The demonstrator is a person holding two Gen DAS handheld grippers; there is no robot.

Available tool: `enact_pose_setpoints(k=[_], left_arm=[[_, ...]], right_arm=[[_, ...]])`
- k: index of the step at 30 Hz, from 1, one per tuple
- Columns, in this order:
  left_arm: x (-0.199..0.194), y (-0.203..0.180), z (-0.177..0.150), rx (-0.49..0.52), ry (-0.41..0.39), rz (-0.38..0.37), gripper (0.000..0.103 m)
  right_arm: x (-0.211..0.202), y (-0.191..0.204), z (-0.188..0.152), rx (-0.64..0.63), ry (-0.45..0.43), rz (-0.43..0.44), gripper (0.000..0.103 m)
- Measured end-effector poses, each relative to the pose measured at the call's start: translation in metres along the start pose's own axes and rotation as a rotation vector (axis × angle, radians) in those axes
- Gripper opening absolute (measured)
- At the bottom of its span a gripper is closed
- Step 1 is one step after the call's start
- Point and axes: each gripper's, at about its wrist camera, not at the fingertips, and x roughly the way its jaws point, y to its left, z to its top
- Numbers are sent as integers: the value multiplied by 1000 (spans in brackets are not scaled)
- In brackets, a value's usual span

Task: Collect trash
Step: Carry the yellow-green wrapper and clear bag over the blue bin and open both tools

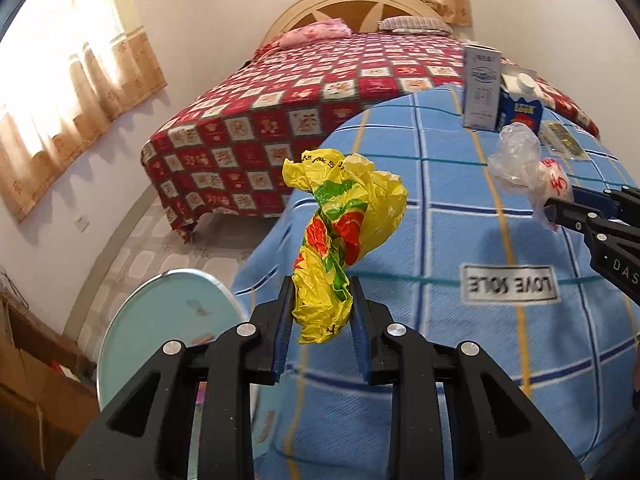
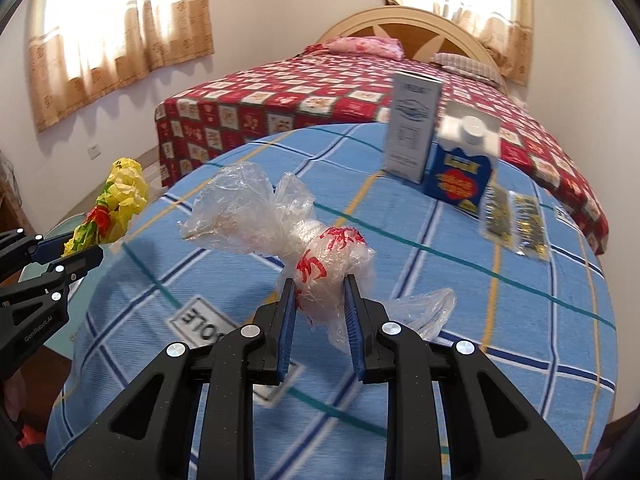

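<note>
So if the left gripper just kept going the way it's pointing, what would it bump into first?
Probably the blue checked cloth just ahead and below the left gripper, which holds a yellow bag. Depth is hard to judge.

The yellow bag's (image 1: 344, 240) lower part is hiding between blue pads. The clear bag (image 2: 320, 264) is blocking the cloth's label (image 2: 200, 320), leaving only some of its letters readable. Motion blur is smearing the blue carton (image 2: 460, 168), the white box's (image 2: 412, 136) print and the foil packets (image 2: 512, 220). The round glass surface (image 1: 160, 320) is being cut off behind the left gripper (image 1: 322, 308).
</note>
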Motion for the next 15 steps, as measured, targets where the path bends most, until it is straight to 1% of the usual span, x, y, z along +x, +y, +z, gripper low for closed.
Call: enact_pose_setpoints(k=[7,15], left_arm=[[-8,27,-15,-27,3,45,27],[-15,50,-29,-55,12,82,27]], right_arm=[[4,32,2,-53,6,36,24],[6,67,6,-109,3,81,24]])
